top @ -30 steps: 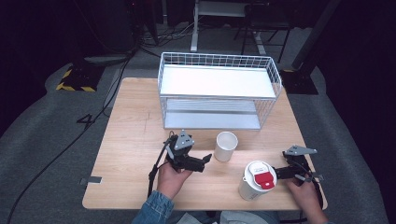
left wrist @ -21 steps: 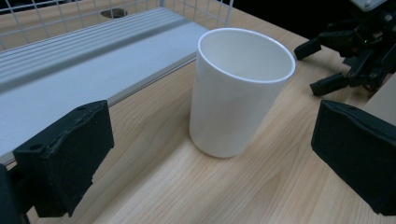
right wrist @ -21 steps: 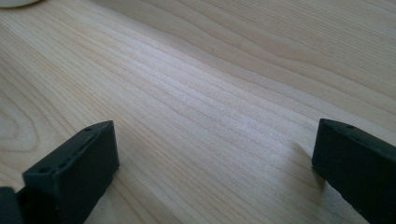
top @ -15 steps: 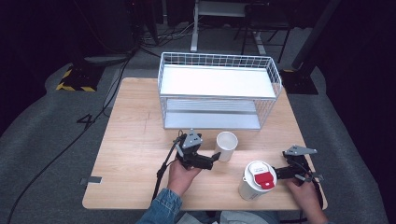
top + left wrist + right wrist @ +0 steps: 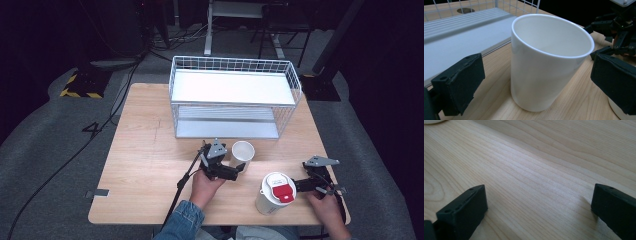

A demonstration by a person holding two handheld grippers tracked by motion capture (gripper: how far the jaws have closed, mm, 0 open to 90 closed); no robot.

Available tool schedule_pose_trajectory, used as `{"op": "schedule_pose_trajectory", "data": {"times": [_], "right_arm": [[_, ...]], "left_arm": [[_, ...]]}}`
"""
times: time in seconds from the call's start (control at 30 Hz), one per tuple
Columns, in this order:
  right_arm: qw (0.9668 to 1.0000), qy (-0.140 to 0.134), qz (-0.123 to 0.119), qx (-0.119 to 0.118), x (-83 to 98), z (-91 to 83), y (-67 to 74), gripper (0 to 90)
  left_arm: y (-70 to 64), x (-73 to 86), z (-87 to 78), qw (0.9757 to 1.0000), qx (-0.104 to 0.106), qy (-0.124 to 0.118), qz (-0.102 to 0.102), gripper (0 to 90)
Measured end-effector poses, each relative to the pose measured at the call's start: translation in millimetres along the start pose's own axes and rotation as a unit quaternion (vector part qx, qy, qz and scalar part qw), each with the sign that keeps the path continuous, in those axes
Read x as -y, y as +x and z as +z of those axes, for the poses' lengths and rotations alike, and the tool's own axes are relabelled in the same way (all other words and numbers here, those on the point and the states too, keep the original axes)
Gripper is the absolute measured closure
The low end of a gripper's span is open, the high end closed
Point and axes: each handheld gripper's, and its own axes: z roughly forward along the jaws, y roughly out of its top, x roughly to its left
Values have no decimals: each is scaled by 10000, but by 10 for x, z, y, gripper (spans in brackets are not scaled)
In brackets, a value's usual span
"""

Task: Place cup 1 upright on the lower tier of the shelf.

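Note:
A plain white cup (image 5: 243, 152) stands upright on the wooden table (image 5: 150, 150), just in front of the wire rack. My left gripper (image 5: 239, 167) is open, and the cup (image 5: 546, 62) sits between its two black jaws with a gap on each side. The left gripper (image 5: 539, 75) is low, near the cup's base. My right gripper (image 5: 300, 184) rests open at the table's right front, right beside a white container with a red lid (image 5: 276, 193). Bare wood lies between the right gripper's (image 5: 540, 197) jaws.
A white wire rack (image 5: 232, 97) with two shelves stands at the back middle of the table; its lower shelf (image 5: 461, 37) lies close behind the cup. The other gripper (image 5: 619, 27) shows beyond the cup. The table's left half is bare wood.
My left gripper has moved right and forward up to the cup, so its jaws now stand on either side of it. The right gripper and container have stayed put.

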Motion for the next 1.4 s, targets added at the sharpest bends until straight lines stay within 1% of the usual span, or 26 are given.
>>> {"op": "schedule_pose_trajectory", "data": {"times": [0.07,0.23,0.47,0.57,0.7,0.77,0.87,0.97,1.07,1.17,1.27,1.33,1.4], "right_arm": [[10000,0,-1,0,0,0,0,7],[10000,0,0,1,0,0,0,7],[10000,1,-1,0,0,0,0,7],[10000,1,-1,0,0,0,0,7],[10000,1,0,0,0,0,0,7],[10000,0,-2,1,0,0,0,7],[10000,0,-1,0,0,0,0,7],[10000,0,-2,0,0,0,0,7],[10000,0,-2,1,1,0,0,7],[10000,0,0,1,0,0,0,7],[10000,0,-2,1,1,0,0,7],[10000,0,-1,0,0,0,0,7],[10000,1,-1,0,0,0,0,7]], "left_arm": [[-5,9,37,10000,30,-5,-9,0],[-23,22,118,10000,-17,15,57,0],[-29,43,189,10000,1,-12,-27,0],[-39,56,231,10000,-32,9,43,0],[-47,73,266,9999,-132,62,53,14],[-48,76,270,9998,-147,67,65,22],[-54,80,278,9998,-161,86,119,49],[-77,89,303,9995,-168,157,227,75],[-96,92,316,9992,-160,198,307,145],[-107,92,329,9988,-192,237,387,152],[-115,92,328,9985,-235,258,421,182],[-114,92,327,9985,-222,255,421,213],[-120,91,326,9983,-246,272,456,216]]}}
